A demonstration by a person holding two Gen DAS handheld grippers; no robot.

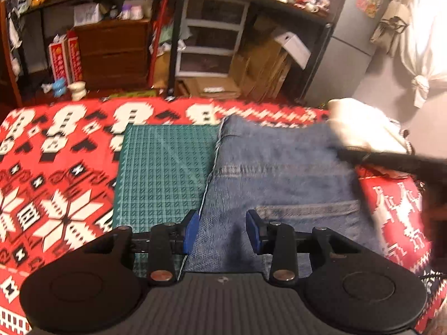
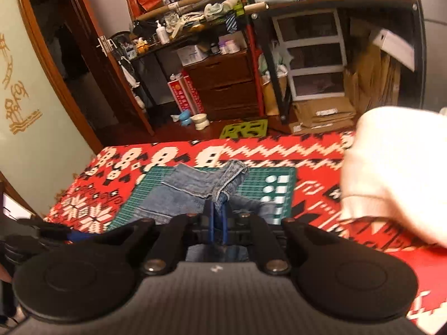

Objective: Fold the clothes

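Two wrist views of a fold in progress on a pair of faded blue denim jeans (image 1: 279,173). The jeans lie on a green gridded cutting mat (image 1: 164,167) that covers part of a surface draped with a red, white and black patterned cloth (image 1: 56,167).

The right hand-held gripper (image 2: 218,217) has its blue pads pressed together on a bunched fold of the denim, lifted clear of the mat with a seamed edge hanging forward. The left hand-held gripper (image 1: 223,230) hovers low over the near edge of the jeans, its pads spread well apart and holding nothing.

Judged step: one part of the garment is being carried over the rest. The next move appears to call for laying the raised fold flat and square on the layer below, with the left pads free to pin or smooth the fabric.

The denim looks thick and stiff, with stitched seams and a pocket edge visible. A cream-white folded garment (image 2: 391,173) lies at the right of the cloth, blurred in both views.
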